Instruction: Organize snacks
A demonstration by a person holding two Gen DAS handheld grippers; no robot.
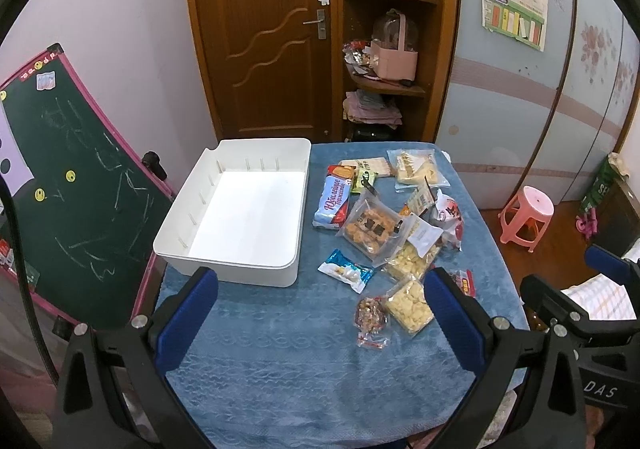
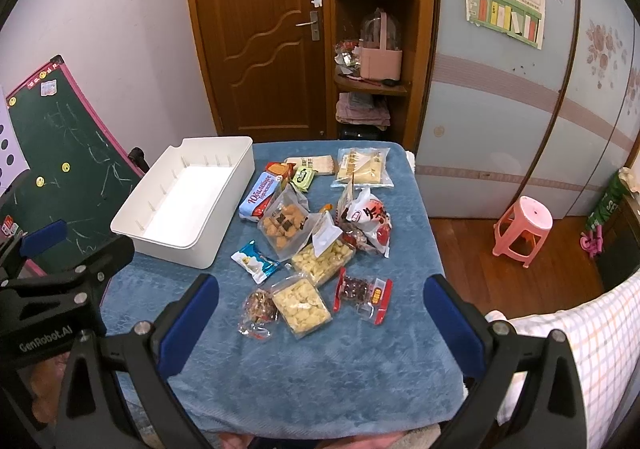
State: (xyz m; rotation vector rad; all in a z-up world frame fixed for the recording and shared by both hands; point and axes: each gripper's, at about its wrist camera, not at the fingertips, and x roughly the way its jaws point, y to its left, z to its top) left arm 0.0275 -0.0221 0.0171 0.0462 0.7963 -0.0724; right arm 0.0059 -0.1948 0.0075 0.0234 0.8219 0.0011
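Observation:
An empty white plastic bin (image 1: 240,217) (image 2: 188,205) sits on the left of the blue-covered table (image 1: 288,365) (image 2: 328,365). To its right lies a loose pile of snack packets: a blue biscuit pack (image 1: 334,199) (image 2: 260,197), a clear bag of brown pieces (image 1: 370,229) (image 2: 284,227), yellow puffed snacks (image 1: 408,305) (image 2: 302,303), a small blue-white wrapper (image 1: 346,271) (image 2: 254,261) and a red packet (image 2: 362,293). My left gripper (image 1: 320,313) hangs open over the near table, holding nothing. My right gripper (image 2: 320,313) is open too, above the nearest packets.
A green chalkboard (image 1: 76,185) leans at the table's left edge. Behind the table are a wooden door (image 1: 260,33) and shelves (image 1: 384,49). A pink stool (image 1: 526,223) (image 2: 522,231) stands on the wooden floor at right. A checked cloth (image 2: 580,349) lies at the near right.

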